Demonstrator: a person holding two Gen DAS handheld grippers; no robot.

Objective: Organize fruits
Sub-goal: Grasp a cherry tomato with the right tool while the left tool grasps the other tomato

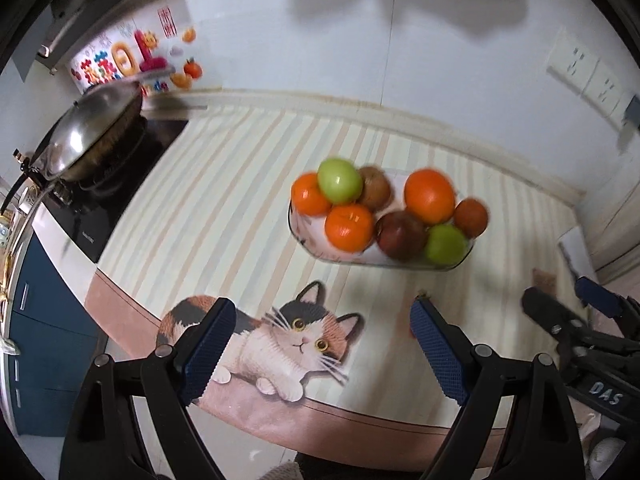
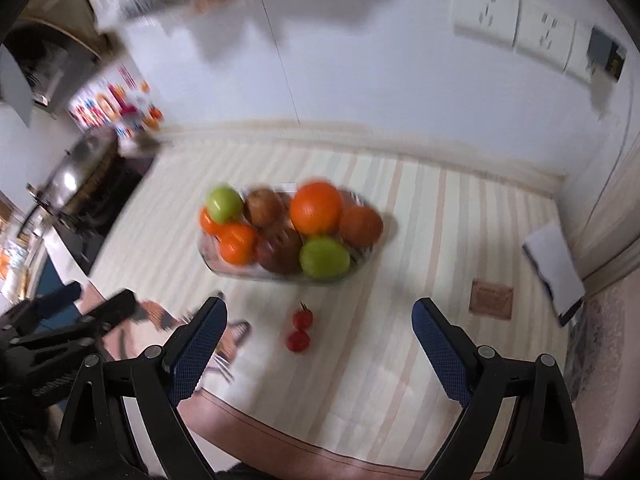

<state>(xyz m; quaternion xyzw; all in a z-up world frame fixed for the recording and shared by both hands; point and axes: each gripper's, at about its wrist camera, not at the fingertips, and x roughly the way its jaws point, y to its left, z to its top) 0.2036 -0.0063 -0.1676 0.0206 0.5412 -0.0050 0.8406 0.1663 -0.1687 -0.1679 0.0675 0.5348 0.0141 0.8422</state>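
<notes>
A clear glass dish (image 1: 308, 242) (image 2: 208, 258) stands on the striped mat, heaped with oranges (image 1: 430, 196) (image 2: 316, 208), green apples (image 1: 340, 180) (image 2: 324, 258), a dark red apple (image 1: 400, 234) (image 2: 280, 250) and brownish fruit (image 1: 374, 188) (image 2: 263, 207). Two small red cherry tomatoes (image 2: 299, 330) lie on the mat in front of the dish. My left gripper (image 1: 322, 340) hovers open over the cat picture, nothing between its fingers. My right gripper (image 2: 320, 340) stands open above the tomatoes, apart from them. Both views are blurred.
A lidded steel wok (image 1: 80, 140) sits on a black hob at the left. The mat shows a printed cat (image 1: 288, 344). A white card (image 2: 554, 268) and a brown tag (image 2: 491, 298) lie at the right. Wall sockets (image 2: 516, 20) are behind.
</notes>
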